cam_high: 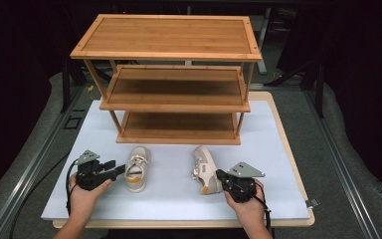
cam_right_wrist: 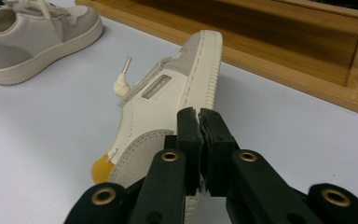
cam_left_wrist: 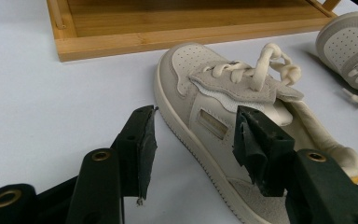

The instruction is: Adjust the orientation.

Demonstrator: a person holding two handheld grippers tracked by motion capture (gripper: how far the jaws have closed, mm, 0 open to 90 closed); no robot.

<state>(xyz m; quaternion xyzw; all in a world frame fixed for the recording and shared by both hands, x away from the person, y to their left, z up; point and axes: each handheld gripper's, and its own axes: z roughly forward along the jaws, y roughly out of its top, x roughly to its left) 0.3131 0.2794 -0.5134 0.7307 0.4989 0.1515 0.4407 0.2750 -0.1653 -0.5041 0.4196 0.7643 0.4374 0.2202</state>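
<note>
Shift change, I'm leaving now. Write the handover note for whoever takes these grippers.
Left gripper: open, jaws astride the side wall of the upright shoe.
Right gripper: jaws together at the heel of the tipped shoe, which lies on its side; a grip cannot be confirmed.
Both shoes are on the white mat in front of the wooden rack.
Done: nothing shelved.
Left: probably lift both shoes onto a shelf.

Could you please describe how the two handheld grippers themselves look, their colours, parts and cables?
Both are black. The left gripper and the right gripper each carry a grey three-cornered plate on top and trail a black cable toward the person. Seen close, each has two black jaws with brass-coloured rivets at the joints; the left gripper's pads look worn and ragged at the edges. The forearms show no sleeves.
</note>
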